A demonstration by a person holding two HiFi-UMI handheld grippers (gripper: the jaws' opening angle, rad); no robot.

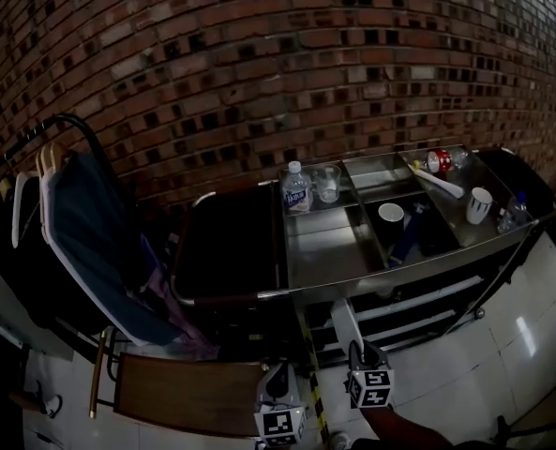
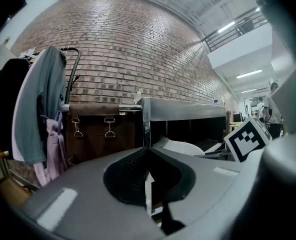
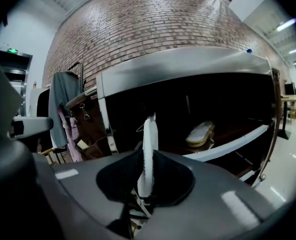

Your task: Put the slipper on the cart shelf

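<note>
A white slipper [image 3: 148, 151] stands on edge between the jaws of my right gripper [image 3: 147, 184], which is shut on it. In the head view that slipper [image 1: 344, 323] points up from the right gripper [image 1: 357, 352] toward the lower shelf [image 1: 418, 300] of the steel cart [image 1: 324, 251]. A second pale slipper [image 3: 200, 132] lies on the cart shelf [image 3: 227, 146] ahead. My left gripper [image 1: 278, 378] hangs low beside the right one, shut and empty [image 2: 147, 181]. The left gripper view shows the held slipper [image 2: 180, 146] to its right.
On the cart top stand a water bottle [image 1: 296, 187], a clear cup [image 1: 328, 182], a white mug [image 1: 480, 204] and a red can [image 1: 439, 160]. A clothes rack with hanging garments [image 1: 81, 232] is at the left. A brown bag [image 2: 100, 134] hangs beside the cart.
</note>
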